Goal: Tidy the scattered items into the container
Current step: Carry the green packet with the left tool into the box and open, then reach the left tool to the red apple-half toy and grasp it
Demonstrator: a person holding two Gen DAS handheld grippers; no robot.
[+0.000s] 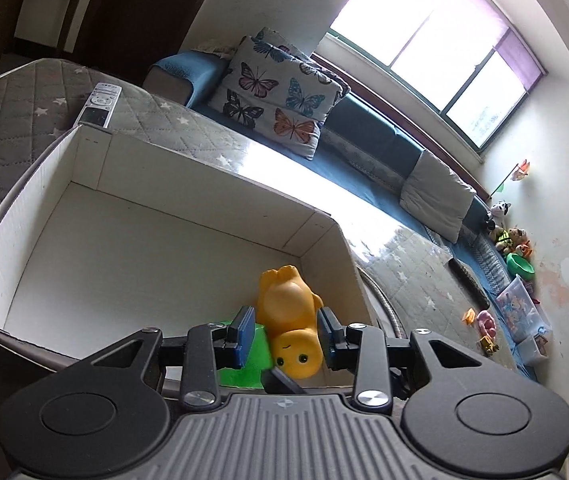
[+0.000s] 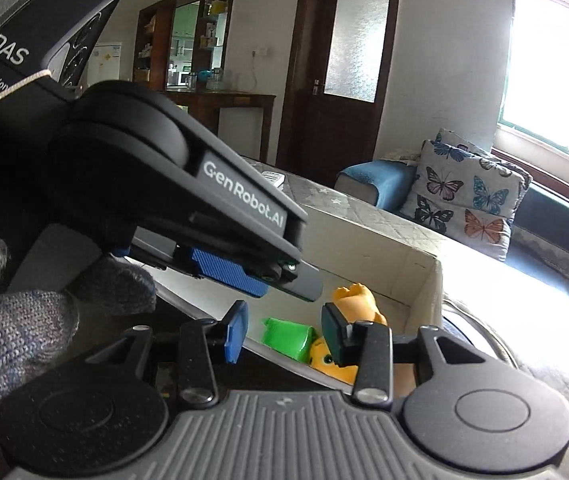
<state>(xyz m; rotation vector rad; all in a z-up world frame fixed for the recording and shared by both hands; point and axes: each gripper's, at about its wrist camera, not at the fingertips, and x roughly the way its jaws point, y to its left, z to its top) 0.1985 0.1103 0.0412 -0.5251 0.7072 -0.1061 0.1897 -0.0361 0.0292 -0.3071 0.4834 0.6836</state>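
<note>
A white cardboard box (image 1: 188, 160) stands on the quilted table. Inside it, near the right corner, lie a yellow-orange rubber toy (image 1: 290, 312) and a green plastic toy (image 1: 244, 364). My left gripper (image 1: 284, 332) hangs over the box, open, its blue pads either side of the yellow toy without pressing it. In the right wrist view my right gripper (image 2: 284, 334) is open and empty above the box's near wall, with the green toy (image 2: 286, 338) and the yellow toy (image 2: 354, 300) seen beyond it. The left gripper's body (image 2: 204, 200) crosses that view.
A white remote (image 1: 98, 106) lies on the table (image 1: 188, 128) beyond the box. A dark remote (image 1: 468, 282) lies at the table's right edge. A blue sofa (image 1: 364, 132) with a butterfly cushion (image 1: 272, 92) runs behind; toys lie at its far end.
</note>
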